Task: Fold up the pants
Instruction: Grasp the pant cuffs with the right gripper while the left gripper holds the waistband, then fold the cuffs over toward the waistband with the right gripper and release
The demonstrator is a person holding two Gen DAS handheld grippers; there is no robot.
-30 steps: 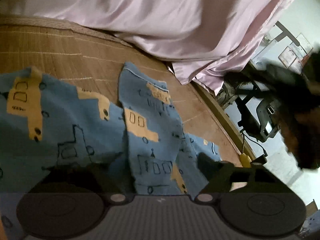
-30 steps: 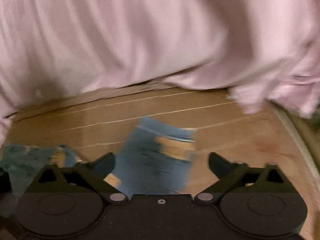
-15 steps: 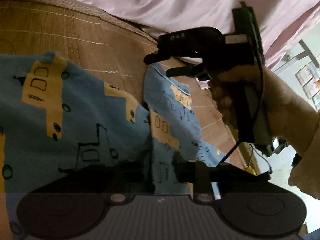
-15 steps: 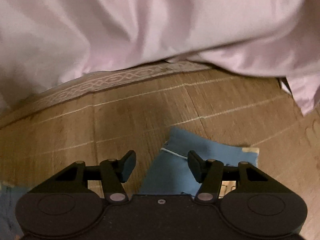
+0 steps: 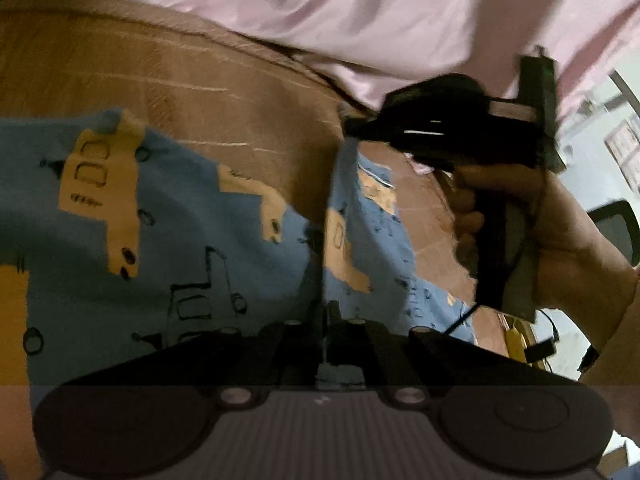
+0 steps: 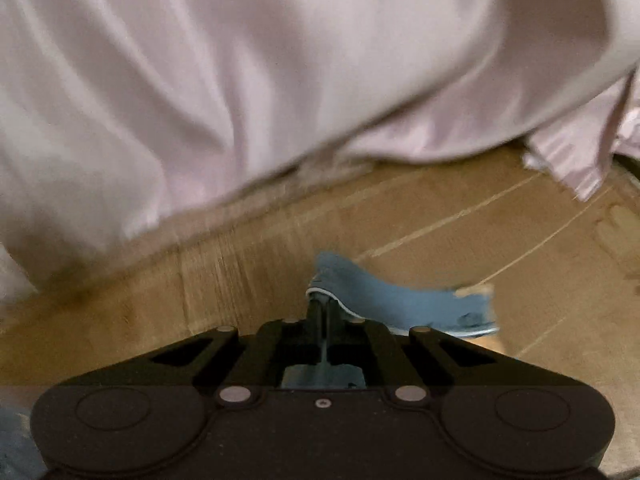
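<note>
The blue pants [image 5: 208, 240], a soft knit printed with tan blocky vehicles and thin black outline drawings, lay spread on a brown woven mat [image 5: 240, 120] crossed by pale stitched lines. Taking the pants as the landmark: the left tool [image 5: 325, 312] sat at their near edge, its black fingers drawn together on a raised ridge of the blue cloth where the two legs met. The right tool [image 6: 325, 308] was at the far end of the narrower leg, its fingers pinched shut on the hem, whose white piping curled up out of the grip. In the left wrist view that same tool [image 5: 352, 128] showed as a dark, blurred body above the leg's far end, held in a person's hand [image 5: 560, 224] with a black cable hanging below it. The leg rose from the mat toward this grip, forming a taut, slightly twisted strip. Beyond the pants, a glossy pale pink satin sheet [image 6: 280, 80] lay in smooth, heavy folds over the mat's patterned border. The wide leg lay flat to the left of the ridge.
</note>
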